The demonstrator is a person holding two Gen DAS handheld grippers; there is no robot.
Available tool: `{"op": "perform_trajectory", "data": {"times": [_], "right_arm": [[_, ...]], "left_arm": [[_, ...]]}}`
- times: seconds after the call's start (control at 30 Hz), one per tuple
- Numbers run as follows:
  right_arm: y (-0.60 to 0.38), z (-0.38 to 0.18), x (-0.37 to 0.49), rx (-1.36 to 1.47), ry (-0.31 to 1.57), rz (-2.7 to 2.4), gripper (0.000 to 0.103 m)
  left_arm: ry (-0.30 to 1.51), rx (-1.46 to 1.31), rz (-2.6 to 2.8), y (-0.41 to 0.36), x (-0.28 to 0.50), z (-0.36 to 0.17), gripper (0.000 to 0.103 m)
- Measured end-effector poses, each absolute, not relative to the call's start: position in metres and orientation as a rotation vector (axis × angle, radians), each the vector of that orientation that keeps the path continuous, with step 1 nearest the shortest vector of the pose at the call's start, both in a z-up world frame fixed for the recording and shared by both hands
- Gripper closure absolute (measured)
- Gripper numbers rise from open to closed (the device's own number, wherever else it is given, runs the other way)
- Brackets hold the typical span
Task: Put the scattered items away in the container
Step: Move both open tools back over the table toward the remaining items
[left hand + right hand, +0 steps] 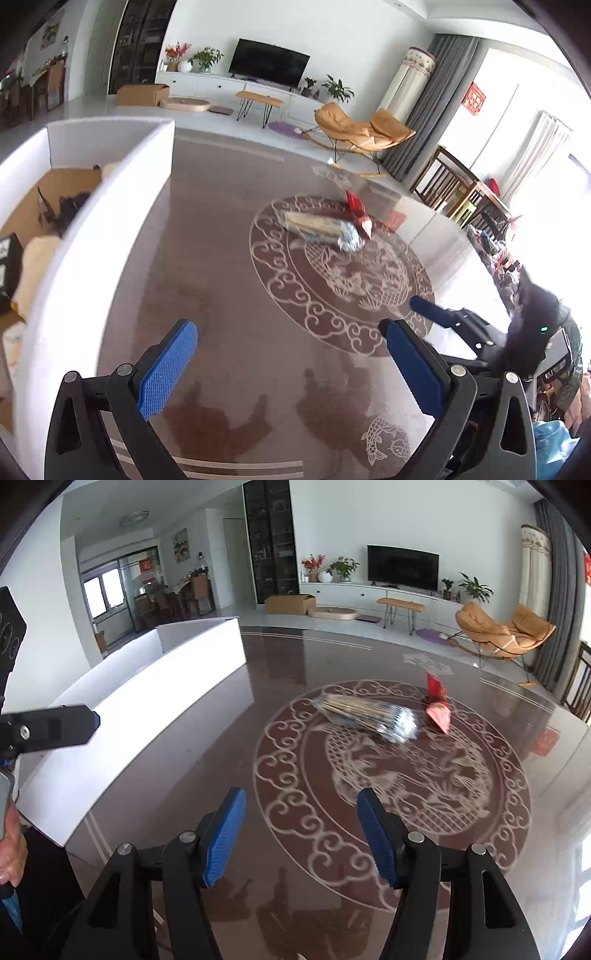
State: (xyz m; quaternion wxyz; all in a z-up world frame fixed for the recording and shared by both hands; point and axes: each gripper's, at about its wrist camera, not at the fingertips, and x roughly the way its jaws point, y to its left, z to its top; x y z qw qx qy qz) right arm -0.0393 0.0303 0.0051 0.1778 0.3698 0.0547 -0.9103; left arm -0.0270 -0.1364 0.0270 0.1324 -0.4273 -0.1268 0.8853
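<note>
Container [110, 206] sits left — each hand-held gripper [291, 365] [301, 834] gapes empty, the blurred skewer bundle [365, 716] seemingly untouched.

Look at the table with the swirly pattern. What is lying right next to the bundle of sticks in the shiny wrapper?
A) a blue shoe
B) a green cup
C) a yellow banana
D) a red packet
D: a red packet lies against the crinkly end of the wrapped stick bundle on the patterned table; no cup, banana or shoe is there.
</note>
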Motion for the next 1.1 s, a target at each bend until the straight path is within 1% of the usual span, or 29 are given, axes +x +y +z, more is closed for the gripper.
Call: {"op": "perform_trajectory", "data": {"times": [0.07, 0.13, 0.2, 0.27, 0.4, 0.47, 0.73, 0.83, 0.9, 1.1], "right_arm": [[0.058, -0.002, -0.031, 1.09, 0.177, -2.619, 0.039], [0.078, -0.012, -0.026, 1.141, 0.163, -2.646, 0.039], [0.09, -0.019, -0.021, 1.17, 0.141, -2.661, 0.039], [0.095, -0.024, -0.02, 1.178, 0.138, -2.677, 0.039], [0.093, -0.035, -0.018, 1.2, 0.081, -2.712, 0.039], [0.092, -0.04, -0.021, 1.238, 0.044, -2.713, 0.039], [0.102, -0.044, -0.024, 1.298, -0.034, -2.71, 0.038], [0.1, -0.044, -0.024, 1.304, -0.018, -2.707, 0.036], [0.097, -0.044, -0.025, 1.31, 0.002, -2.701, 0.033], [0.092, -0.047, -0.027, 1.32, 0.034, -2.703, 0.032]], "left_arm": [[-0.36, -1.295, 2.544, -0.115, -0.026, -0.004, 0.0], [-0.305, -1.331, 2.552, -0.102, -0.026, -0.024, 0.0], [-0.229, -1.317, 2.58, -0.097, -0.024, -0.035, 0.0], [-0.207, -1.291, 2.594, -0.099, -0.021, -0.041, 0.0], [-0.324, -1.269, 2.581, -0.111, -0.022, -0.045, 0.0], [-0.342, -1.26, 2.582, -0.113, -0.023, -0.045, 0.0], [-0.251, -1.294, 2.614, -0.102, -0.027, -0.046, 0.0], [-0.242, -1.297, 2.617, -0.101, -0.027, -0.046, 0.0], [-0.237, -1.299, 2.618, -0.1, -0.028, -0.047, 0.0], [-0.199, -1.315, 2.625, -0.098, -0.03, -0.049, 0.0]]}}
